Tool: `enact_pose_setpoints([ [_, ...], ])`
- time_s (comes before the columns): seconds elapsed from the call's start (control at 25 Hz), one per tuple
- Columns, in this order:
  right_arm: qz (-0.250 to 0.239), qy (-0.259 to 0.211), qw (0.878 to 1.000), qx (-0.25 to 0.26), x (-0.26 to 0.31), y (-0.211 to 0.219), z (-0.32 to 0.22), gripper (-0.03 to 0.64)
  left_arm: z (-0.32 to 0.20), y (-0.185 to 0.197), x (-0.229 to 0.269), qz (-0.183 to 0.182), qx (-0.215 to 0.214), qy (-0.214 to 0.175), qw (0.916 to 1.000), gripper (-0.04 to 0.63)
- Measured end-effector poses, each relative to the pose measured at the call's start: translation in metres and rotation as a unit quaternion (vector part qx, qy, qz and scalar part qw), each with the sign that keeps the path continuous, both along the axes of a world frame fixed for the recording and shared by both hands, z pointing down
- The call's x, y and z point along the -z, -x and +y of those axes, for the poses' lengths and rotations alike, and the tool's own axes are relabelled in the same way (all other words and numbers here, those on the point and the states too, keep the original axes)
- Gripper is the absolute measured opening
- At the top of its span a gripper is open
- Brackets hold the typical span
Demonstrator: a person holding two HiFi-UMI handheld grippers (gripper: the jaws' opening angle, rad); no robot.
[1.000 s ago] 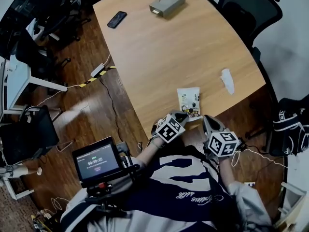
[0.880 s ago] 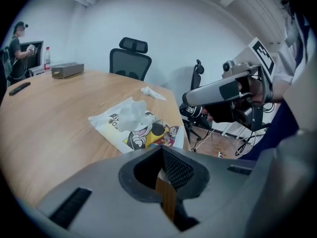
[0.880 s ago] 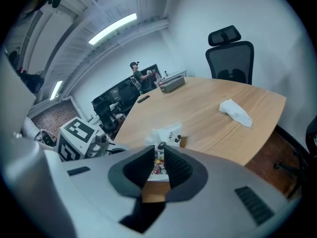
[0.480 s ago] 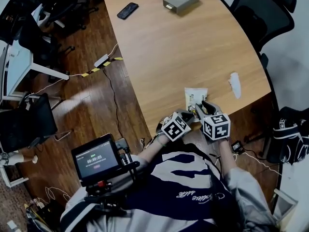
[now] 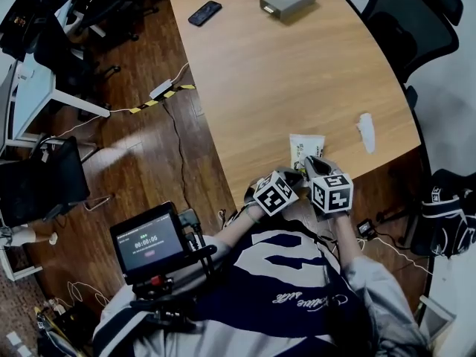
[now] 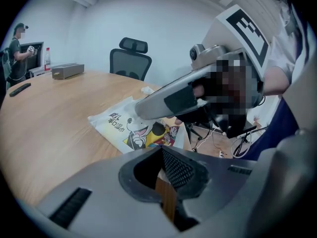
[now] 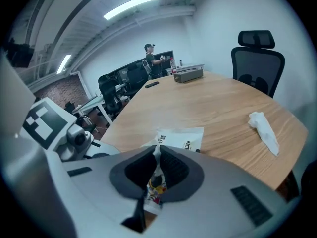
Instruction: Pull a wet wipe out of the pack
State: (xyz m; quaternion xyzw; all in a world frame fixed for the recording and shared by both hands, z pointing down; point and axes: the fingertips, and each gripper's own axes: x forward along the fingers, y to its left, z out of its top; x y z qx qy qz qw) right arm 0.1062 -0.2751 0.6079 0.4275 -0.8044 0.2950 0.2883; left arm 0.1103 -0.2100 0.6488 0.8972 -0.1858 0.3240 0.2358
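At the near edge of the wooden surface (image 5: 297, 65), the right gripper (image 7: 158, 158) has moved over the white cartoon-printed wipe pack (image 5: 306, 147), its fingers just closing onto the white wet wipe (image 7: 158, 149). The left gripper (image 6: 162, 157) has its fingers closed, seemingly empty. The pack lies lengthwise near-to-far.

**Light wooden table with a curved edge, four things spread over its top**

The table (image 5: 297, 73) stands on a dark wood floor (image 5: 134, 147). A wet wipe pack (image 5: 306, 147), white with cartoon print, lies flat close to the near edge. To its right, apart from it and near the curved edge, lies a crumpled white wipe (image 5: 367, 132). Well away at the far end sits a flat grey box (image 5: 288, 0) with two round recesses in its top. To the left of the box, near the table's left edge, lies a black phone (image 5: 204, 13). The middle of the top is bare wood. On the floor beside the table's left edge lies a white power strip (image 5: 159, 89) with its cable.
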Motion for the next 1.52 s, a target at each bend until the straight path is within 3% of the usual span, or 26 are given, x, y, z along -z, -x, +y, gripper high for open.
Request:
enact_pose_setpoints([
  [0.16, -0.052, 0.005, 0.998, -0.025, 0.015, -0.002, 0.004, 0.014, 0.000, 0.000, -0.001, 0.001, 0.000, 0.004, 1.0000, 0.003],
  [0.44, -0.095, -0.013, 0.994, -0.048, 0.044, -0.013, 0.012, 0.012, 0.000, -0.001, 0.000, 0.002, -0.001, 0.005, 1.0000, 0.003],
  [1.28, -0.147, -0.055, 0.984, -0.089, 0.088, -0.049, 0.077, 0.011, -0.001, 0.001, 0.001, -0.014, 0.035, -0.047, 0.9982, 0.003],
  [1.52, -0.143, -0.065, 0.982, -0.101, 0.090, -0.070, 0.107, 0.011, -0.001, -0.001, 0.003, -0.018, 0.050, -0.089, 0.9946, 0.003],
])
